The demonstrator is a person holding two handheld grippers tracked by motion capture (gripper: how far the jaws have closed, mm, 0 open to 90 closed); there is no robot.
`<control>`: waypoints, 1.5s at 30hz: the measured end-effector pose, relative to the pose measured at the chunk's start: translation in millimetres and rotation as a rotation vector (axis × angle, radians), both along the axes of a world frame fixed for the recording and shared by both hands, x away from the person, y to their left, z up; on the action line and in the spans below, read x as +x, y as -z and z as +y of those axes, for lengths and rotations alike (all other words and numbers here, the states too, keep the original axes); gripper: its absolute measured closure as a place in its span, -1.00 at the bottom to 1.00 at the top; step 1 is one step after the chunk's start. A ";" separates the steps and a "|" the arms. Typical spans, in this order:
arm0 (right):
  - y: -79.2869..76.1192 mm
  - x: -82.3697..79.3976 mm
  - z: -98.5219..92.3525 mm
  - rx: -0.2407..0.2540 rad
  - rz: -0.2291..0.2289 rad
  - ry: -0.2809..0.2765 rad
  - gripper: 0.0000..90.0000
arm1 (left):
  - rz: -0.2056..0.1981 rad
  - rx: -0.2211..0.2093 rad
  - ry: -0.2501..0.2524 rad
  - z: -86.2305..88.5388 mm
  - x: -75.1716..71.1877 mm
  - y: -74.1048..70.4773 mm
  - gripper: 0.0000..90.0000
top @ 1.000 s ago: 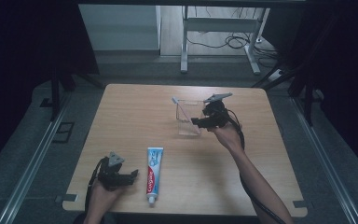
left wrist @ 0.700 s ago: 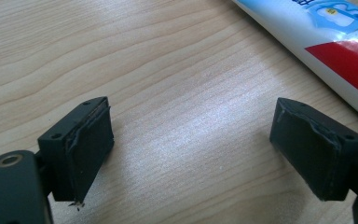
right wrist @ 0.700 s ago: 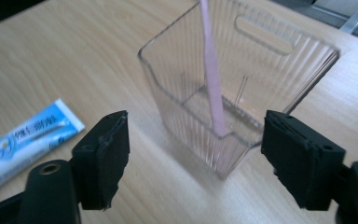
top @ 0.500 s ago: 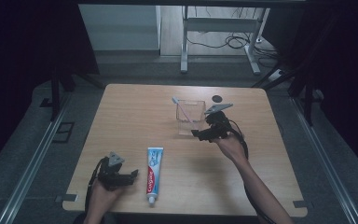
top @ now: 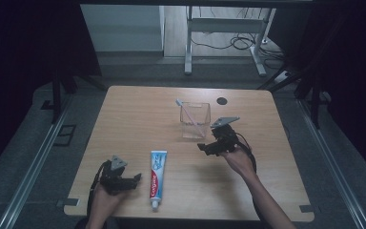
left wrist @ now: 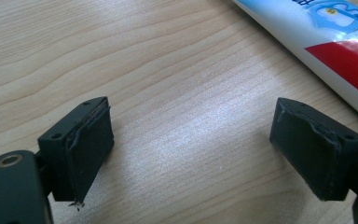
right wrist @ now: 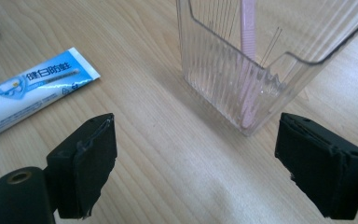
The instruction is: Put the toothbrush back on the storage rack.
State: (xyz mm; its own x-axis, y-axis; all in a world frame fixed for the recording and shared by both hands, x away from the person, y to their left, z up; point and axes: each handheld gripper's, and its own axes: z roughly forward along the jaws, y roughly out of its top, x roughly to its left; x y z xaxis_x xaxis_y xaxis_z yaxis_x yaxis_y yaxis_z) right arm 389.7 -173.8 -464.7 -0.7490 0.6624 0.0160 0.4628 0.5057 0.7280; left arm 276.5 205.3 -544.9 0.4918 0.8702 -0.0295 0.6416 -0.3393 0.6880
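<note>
A clear ribbed plastic cup [top: 195,119] [right wrist: 265,56] stands upright at the table's middle back, with a pink toothbrush [top: 189,114] [right wrist: 248,56] leaning inside it. A white, blue and red toothpaste tube [top: 157,177] [right wrist: 25,91] [left wrist: 326,39] lies flat near the front. My right gripper [top: 205,147] [right wrist: 193,172] hovers just in front and right of the cup. Its jaws have just been opening and stand wide, with nothing between them. Left of the tube, my left gripper [top: 134,179] [left wrist: 191,154] rests open near the front edge, holding nothing.
The wooden table [top: 124,124] has a small black round grommet [top: 222,100] at the back right. Metal desk legs and cables [top: 238,43] stand on the floor beyond the far edge. Dark rails run along both sides.
My right gripper has drawn back from the cup toward the front and lowered, its jaws spreading wider. The toothbrush stays in the cup. The left gripper has not moved.
</note>
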 end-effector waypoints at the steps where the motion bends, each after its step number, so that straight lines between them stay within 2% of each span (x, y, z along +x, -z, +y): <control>1: 0.4 -1.5 -0.8 0.002 0.001 0.004 -0.72 | 0.000 -0.001 0.000 0.0 0.0 0.0 -0.71; 17: 21.9 -22.6 -18.0 -0.018 0.005 0.017 -0.71 | 0.000 0.000 0.000 0.0 0.0 0.0 -0.71; 27: 29.5 -33.8 -28.1 -0.002 0.007 0.032 -0.71 | -0.001 0.000 -0.003 -0.1 0.0 0.1 -0.71; 36: 40.8 -41.3 -33.8 0.002 0.030 0.040 -0.71 | -0.001 0.002 -0.011 -1.1 -0.4 0.0 -0.71; 45: 50.7 -51.6 -44.2 0.010 0.029 0.046 -0.71 | -0.001 0.002 -0.011 -1.1 -0.4 0.0 -0.71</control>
